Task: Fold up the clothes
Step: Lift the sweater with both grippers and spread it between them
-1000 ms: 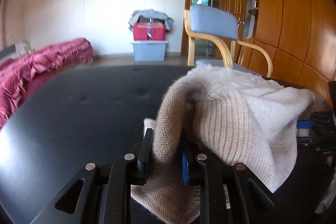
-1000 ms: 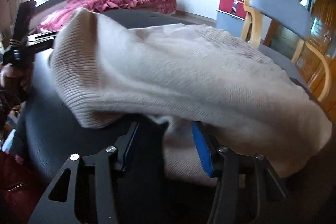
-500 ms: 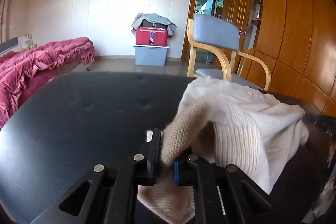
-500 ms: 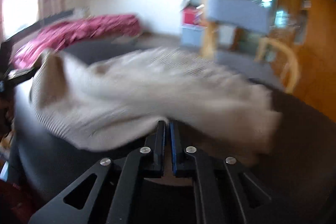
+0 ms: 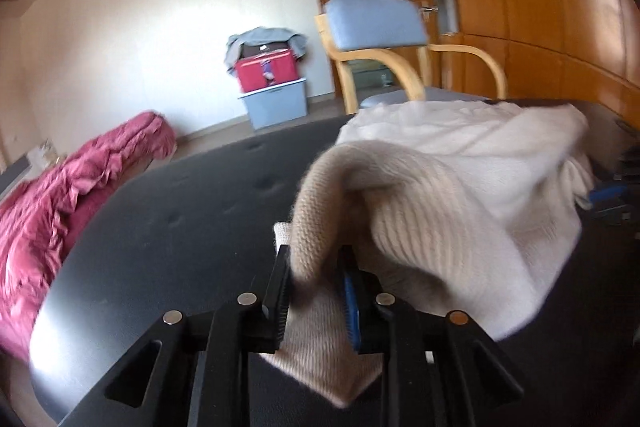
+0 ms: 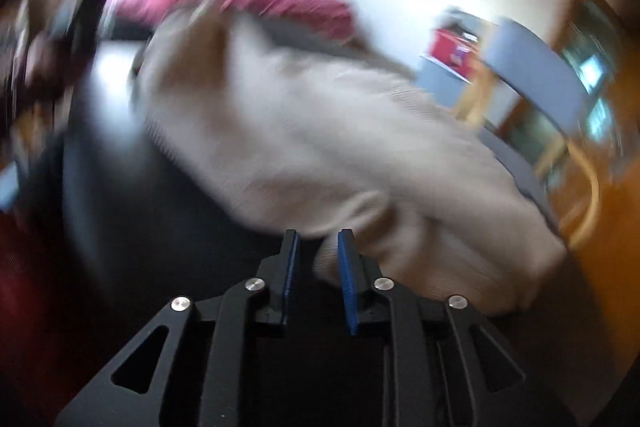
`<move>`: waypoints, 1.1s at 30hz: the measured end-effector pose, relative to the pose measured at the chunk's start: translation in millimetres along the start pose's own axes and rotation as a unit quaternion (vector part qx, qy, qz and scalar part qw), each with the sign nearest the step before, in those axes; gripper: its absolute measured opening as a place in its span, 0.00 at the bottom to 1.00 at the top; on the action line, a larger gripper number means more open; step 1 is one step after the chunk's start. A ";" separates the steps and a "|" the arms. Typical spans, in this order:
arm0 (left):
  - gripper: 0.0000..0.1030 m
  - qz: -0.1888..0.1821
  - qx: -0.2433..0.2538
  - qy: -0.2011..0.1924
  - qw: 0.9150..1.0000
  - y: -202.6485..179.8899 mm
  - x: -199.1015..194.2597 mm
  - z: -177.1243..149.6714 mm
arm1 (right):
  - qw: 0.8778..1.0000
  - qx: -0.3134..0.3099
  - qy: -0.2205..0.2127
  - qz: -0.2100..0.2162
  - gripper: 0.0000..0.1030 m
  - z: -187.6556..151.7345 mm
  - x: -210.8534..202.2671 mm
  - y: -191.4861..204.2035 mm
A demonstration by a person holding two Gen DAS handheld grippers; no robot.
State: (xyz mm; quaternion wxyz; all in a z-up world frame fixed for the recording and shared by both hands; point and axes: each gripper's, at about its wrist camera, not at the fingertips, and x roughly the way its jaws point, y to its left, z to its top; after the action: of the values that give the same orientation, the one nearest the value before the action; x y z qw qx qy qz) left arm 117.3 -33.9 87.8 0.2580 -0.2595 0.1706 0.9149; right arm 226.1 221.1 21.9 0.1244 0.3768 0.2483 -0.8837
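A cream knitted sweater [image 5: 460, 187] lies bunched on a dark padded table [image 5: 180, 227]. A tan ribbed fold of it rises from between the fingers of my left gripper [image 5: 314, 283]. The jaws stand apart, with a dark gap beside the blue pad. In the blurred right wrist view, the sweater [image 6: 320, 131] spreads ahead of my right gripper [image 6: 318, 267]. That gripper is open, and a bit of cloth edge rests against its right finger [image 6: 346, 267]. The right gripper's blue pads also show at the far right of the left wrist view [image 5: 612, 195].
A wooden chair with a blue-grey seat [image 5: 376, 23] stands just beyond the table's far edge. Red bedding [image 5: 60, 195] lies to the left. Stacked red and grey storage boxes [image 5: 272, 87] sit against the back wall, and a wooden wardrobe [image 5: 540, 7] fills the right side.
Both grippers were shut on sweater edges half a second ago, and their jaws now stand apart. The right gripper is swinging fast, which blurs its view. The left has tilted.
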 end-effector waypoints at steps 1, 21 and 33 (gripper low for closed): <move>0.21 0.001 0.007 0.000 1.000 0.2 -2.1 -2.6 | 0.999 -0.030 0.012 -0.012 0.21 1.5 7.6 10.0; 0.21 -0.013 -0.009 0.011 1.000 6.2 15.3 -4.5 | 0.989 0.108 -0.083 0.054 0.18 66.6 50.3 -34.8; 0.21 0.007 0.071 0.027 0.997 -23.7 43.5 28.3 | 0.898 0.371 -0.172 0.161 0.17 82.3 92.2 -151.7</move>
State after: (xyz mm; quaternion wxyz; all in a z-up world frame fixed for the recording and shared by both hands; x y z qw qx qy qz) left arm 87.8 14.6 81.9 0.2647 -0.2636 0.2437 0.8950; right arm 51.5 302.5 55.9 0.1567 0.2724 -0.1867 -0.9308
